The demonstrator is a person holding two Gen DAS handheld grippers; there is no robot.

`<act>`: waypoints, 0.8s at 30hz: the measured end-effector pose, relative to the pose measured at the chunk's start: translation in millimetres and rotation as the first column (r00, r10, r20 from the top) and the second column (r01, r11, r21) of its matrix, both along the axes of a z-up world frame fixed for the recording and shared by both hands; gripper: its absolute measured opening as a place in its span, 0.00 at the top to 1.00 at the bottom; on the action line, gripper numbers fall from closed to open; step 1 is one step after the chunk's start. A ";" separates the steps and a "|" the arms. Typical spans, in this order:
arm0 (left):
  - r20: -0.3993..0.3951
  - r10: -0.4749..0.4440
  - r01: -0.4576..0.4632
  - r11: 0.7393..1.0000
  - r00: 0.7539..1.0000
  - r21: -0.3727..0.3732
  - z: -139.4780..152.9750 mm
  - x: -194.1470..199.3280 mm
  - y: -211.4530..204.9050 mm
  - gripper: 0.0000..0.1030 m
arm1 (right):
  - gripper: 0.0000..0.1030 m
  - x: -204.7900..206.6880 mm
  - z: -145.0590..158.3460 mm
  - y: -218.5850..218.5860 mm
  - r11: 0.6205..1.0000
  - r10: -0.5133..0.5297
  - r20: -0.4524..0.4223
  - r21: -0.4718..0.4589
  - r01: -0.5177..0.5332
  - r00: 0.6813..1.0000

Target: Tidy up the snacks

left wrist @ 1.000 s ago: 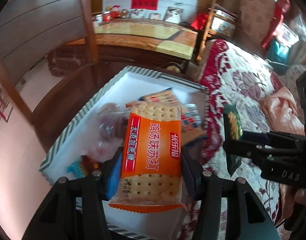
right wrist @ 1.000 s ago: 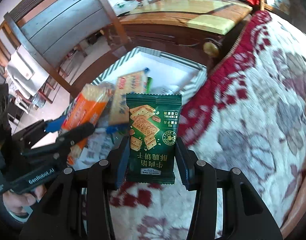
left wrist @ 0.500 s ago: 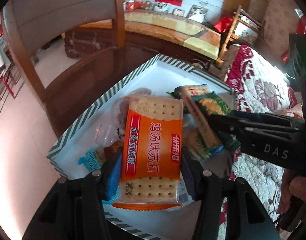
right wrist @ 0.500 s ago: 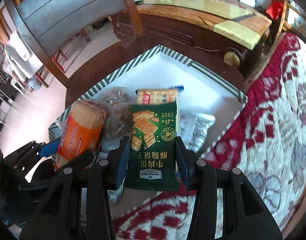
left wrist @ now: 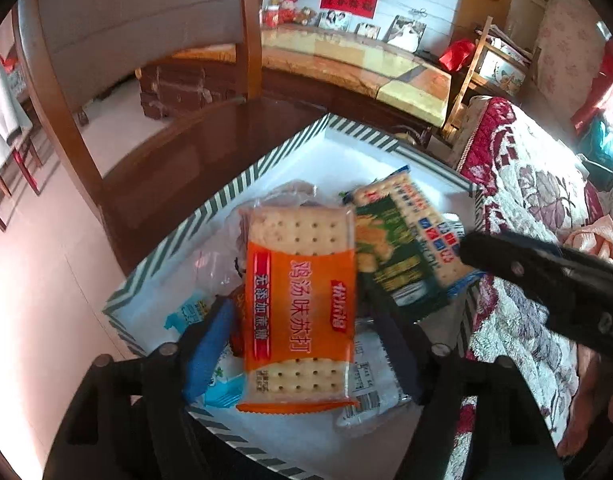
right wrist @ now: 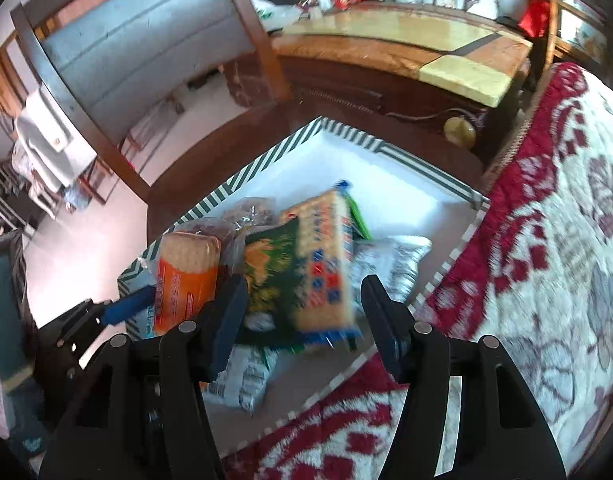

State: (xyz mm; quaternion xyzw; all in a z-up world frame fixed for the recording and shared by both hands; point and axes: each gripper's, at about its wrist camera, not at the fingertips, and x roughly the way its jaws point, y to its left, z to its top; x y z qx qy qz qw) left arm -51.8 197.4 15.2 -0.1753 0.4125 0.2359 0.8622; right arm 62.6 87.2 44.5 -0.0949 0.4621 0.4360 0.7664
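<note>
My left gripper (left wrist: pixel 302 344) is shut on an orange cracker packet (left wrist: pixel 300 300) and holds it over a white box with a green striped rim (left wrist: pixel 242 184). My right gripper (right wrist: pixel 302 308) is open above the same box (right wrist: pixel 266 164). The green cracker packet (right wrist: pixel 270 268) lies loose in the box, blurred, beside a blue-edged cracker packet (right wrist: pixel 322 264). In the left wrist view the green packet (left wrist: pixel 394 256) sits to the right of the orange one. The orange packet (right wrist: pixel 186 280) shows at the left in the right wrist view.
Several other snack packets lie in the box, among them a silver one (right wrist: pixel 394 264) and a clear bag (left wrist: pixel 218 256). A red and white floral blanket (right wrist: pixel 546 260) lies to the right. A wooden chair (left wrist: pixel 66 120) and a wooden table (right wrist: pixel 406 48) stand behind.
My right gripper has opened and let go of the green packet, which has dropped into the box. My left gripper still holds the orange packet over the box.
</note>
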 end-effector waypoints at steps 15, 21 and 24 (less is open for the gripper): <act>0.141 -0.065 0.031 0.973 0.988 0.228 50.5 -28.2 -59.8 0.09 | 0.43 -52.8 9.3 -95.6 0.988 -0.145 0.075 0.057 0.141 0.987; 0.148 -0.062 0.029 0.976 0.987 0.217 57.9 -35.5 -63.7 0.07 | 0.43 -68.7 15.7 -100.4 0.990 -0.131 0.101 0.059 0.125 0.986; 0.149 -0.060 0.025 0.974 0.987 0.226 60.0 -37.5 -67.6 0.03 | 0.43 -74.0 18.8 -100.7 0.991 -0.123 0.109 0.056 0.117 0.986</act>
